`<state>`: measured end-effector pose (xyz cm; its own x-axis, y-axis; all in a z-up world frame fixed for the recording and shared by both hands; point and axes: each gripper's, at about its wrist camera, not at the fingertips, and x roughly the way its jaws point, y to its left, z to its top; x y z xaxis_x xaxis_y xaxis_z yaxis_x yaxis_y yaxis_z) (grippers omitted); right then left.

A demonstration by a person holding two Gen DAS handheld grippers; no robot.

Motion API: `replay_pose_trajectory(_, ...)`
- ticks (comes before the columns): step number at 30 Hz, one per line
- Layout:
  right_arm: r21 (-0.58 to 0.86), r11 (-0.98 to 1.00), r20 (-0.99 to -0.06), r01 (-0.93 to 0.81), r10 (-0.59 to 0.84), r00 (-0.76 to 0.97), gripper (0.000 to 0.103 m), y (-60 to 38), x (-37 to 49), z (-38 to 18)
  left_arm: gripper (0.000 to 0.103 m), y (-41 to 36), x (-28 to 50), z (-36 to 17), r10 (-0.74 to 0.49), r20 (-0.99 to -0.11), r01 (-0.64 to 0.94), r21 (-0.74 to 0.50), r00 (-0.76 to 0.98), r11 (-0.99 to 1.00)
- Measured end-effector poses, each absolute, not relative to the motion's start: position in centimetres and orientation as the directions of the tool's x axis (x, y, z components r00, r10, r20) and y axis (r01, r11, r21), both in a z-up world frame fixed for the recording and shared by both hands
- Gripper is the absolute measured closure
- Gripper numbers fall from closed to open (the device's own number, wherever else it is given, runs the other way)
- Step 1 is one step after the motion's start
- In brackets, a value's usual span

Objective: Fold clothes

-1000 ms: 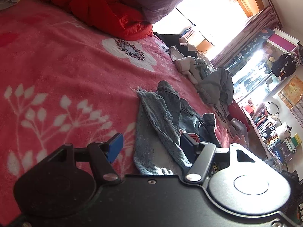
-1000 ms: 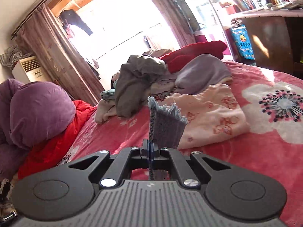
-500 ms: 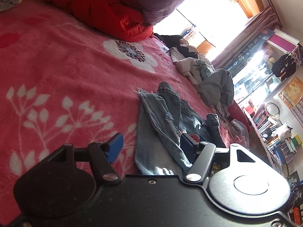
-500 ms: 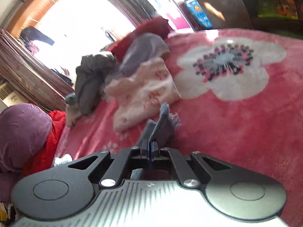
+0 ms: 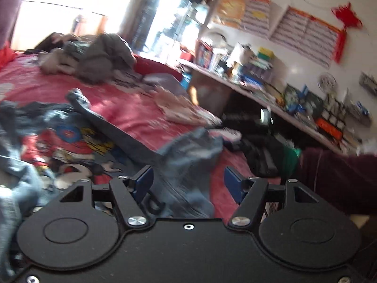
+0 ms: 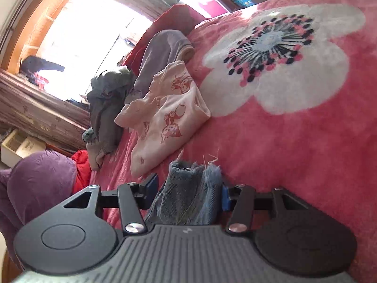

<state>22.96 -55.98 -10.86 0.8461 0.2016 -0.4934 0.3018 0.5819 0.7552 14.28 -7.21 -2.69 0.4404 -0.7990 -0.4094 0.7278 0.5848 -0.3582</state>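
Note:
Frayed blue jeans lie crumpled on the pink bedspread. In the left wrist view my left gripper is open, its blue pads on either side of a bunched part of the jeans. In the right wrist view my right gripper is open, and a frayed jeans hem sits loose between its jaws on the bedspread. A dark garment with a cartoon print lies left of the jeans.
A pale pink printed garment, a grey one and a lilac one are heaped toward the window. A purple cushion and red cloth lie at left. A cluttered desk stands beside the bed.
My right gripper has opened and let go of the jeans hem, which now rests on the bed. My left gripper has swung round toward the desk side, over another part of the jeans.

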Motion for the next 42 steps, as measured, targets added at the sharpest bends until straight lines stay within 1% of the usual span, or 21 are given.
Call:
replay_pose_trajectory(1, 0.731, 0.616, -0.505, 0.293, 0.2, 0.84, 0.053, -55.7, 23.4, -10.6, 0.037, -8.9, 14.1, -3.5, -0.799, -0.441, 0.743, -0.346, 0.41, 0.573)
replay_pose_trajectory(2, 0.709, 0.646, -0.519, 0.285, 0.204, 0.83, 0.069, -55.4, 23.9, -10.5, 0.037, -10.0, 14.0, -4.4, -0.791, -0.472, 0.751, -0.336, 0.389, 0.569)
replay_pose_trajectory(3, 0.685, 0.674, -0.534, 0.276, 0.207, 0.82, 0.094, -55.1, 24.3, -10.4, 0.037, -10.7, 13.9, -5.2, -0.779, -0.502, 0.752, -0.326, 0.376, 0.573)
replay_pose_trajectory(4, 0.663, 0.701, -0.545, 0.264, 0.21, 0.812, 0.094, -54.8, 24.8, -10.2, 0.037, -11.4, 13.9, -6.0, -0.765, -0.532, 0.752, -0.317, 0.363, 0.578)
replay_pose_trajectory(6, 0.665, 0.723, -0.467, 0.184, 0.21, 0.859, 0.094, -54.6, 24.5, -8.4, 0.037, -11.9, 14.0, -7.0, -0.748, -0.569, 0.751, -0.312, 0.343, 0.582)
replay_pose_trajectory(10, 0.593, 0.805, -0.343, 0.012, 0.24, 0.908, 0.094, -53.5, 24.7, -3.9, 0.037, -11.1, 14.2, -7.0, -0.761, -0.554, 0.73, -0.357, 0.337, 0.583)
replay_pose_trajectory(11, 0.55, 0.834, -0.407, 0.048, 0.217, 0.887, 0.093, -53.3, 25.8, -4.1, 0.037, -11.0, 14.3, -7.0, -0.768, -0.547, 0.724, -0.373, 0.333, 0.58)
replay_pose_trajectory(13, 0.453, 0.884, -0.526, 0.115, 0.161, 0.835, 0.083, -52.9, 27.8, -4.5, 0.037, -10.9, 14.5, -7.1, -0.772, -0.545, 0.718, -0.387, 0.328, 0.578)
replay_pose_trajectory(14, 0.419, 0.895, -0.572, 0.155, 0.128, 0.81, 0.07, -52.9, 28.5, -5.2, 0.037, -11.0, 14.5, -7.2, -0.766, -0.553, 0.718, -0.381, 0.328, 0.582)
replay_pose_trajectory(15, 0.394, 0.901, -0.597, 0.182, 0.1, 0.796, 0.067, -53.0, 28.8, -5.8, 0.037, -11.1, 14.4, -7.3, -0.761, -0.559, 0.72, -0.374, 0.328, 0.585)
replay_pose_trajectory(17, 0.386, 0.894, -0.601, 0.225, 0.059, 0.797, 0.067, -53.4, 28.6, -6.2, 0.037, -11.3, 14.2, -7.4, -0.758, -0.567, 0.726, -0.365, 0.323, 0.582)
replay_pose_trajectory(19, 0.395, 0.884, -0.571, 0.249, 0.023, 0.821, 0.064, -53.3, 27.4, -6.1, 0.037, -11.4, 14.0, -7.2, -0.768, -0.559, 0.738, -0.366, 0.312, 0.566)
replay_pose_trajectory(22, 0.34, 0.91, -0.539, 0.238, -0.019, 0.842, 0.06, -51.8, 26.0, -4.9, 0.037, -11.3, 13.9, -7.0, -0.78, -0.544, 0.745, -0.371, 0.31, 0.555)
replay_pose_trajectory(23, 0.344, 0.914, -0.529, 0.214, 0.0, 0.849, 0.059, -51.2, 25.6, -4.3, 0.037, -11.1, 13.9, -6.9, -0.78, -0.542, 0.743, -0.371, 0.313, 0.556)
replay_pose_trajectory(25, 0.373, 0.914, -0.503, 0.158, 0.057, 0.862, 0.055, -49.3, 25.0, -3.5, 0.037, -10.8, 14.2, -6.8, -0.772, -0.54, 0.733, -0.366, 0.335, 0.573)
replay_pose_trajectory(28, 0.36, 0.932, -0.507, 0.036, 0.164, 0.846, 0.055, -44.9, 25.2, -2.8, 0.037, -9.7, 14.8, -6.4, -0.753, -0.531, 0.69, -0.374, 0.388, 0.619)
replay_pose_trajectory(33, 0.242, 0.94, -0.554, -0.242, 0.338, 0.761, 0.056, -34.1, 27.3, -2.0, 0.037, -6.9, 16.1, -5.8, -0.722, -0.508, 0.606, -0.409, 0.47, 0.682)
replay_pose_trajectory(36, 0.135, 0.923, -0.599, -0.361, 0.366, 0.712, 0.056, -28.4, 29.0, -2.1, 0.037, -5.8, 17.0, -5.7, -0.72, -0.494, 0.571, -0.443, 0.488, 0.691)
replay_pose_trajectory(40, 0.019, 0.895, -0.643, -0.447, 0.353, 0.68, 0.056, -22.9, 31.1, -2.9, 0.037, -4.9, 17.8, -5.5, -0.729, -0.472, 0.55, -0.48, 0.496, 0.684)
replay_pose_trajectory(41, -0.018, 0.889, -0.651, -0.457, 0.337, 0.68, 0.06, -21.8, 31.5, -3.2, 0.037, -4.7, 17.9, -5.5, -0.73, -0.468, 0.547, -0.483, 0.498, 0.684)
replay_pose_trajectory(42, -0.06, 0.884, -0.666, -0.464, 0.311, 0.678, 0.067, -20.9, 32.1, -3.6, 0.037, -4.5, 18.0, -5.5, -0.73, -0.466, 0.544, -0.486, 0.501, 0.684)
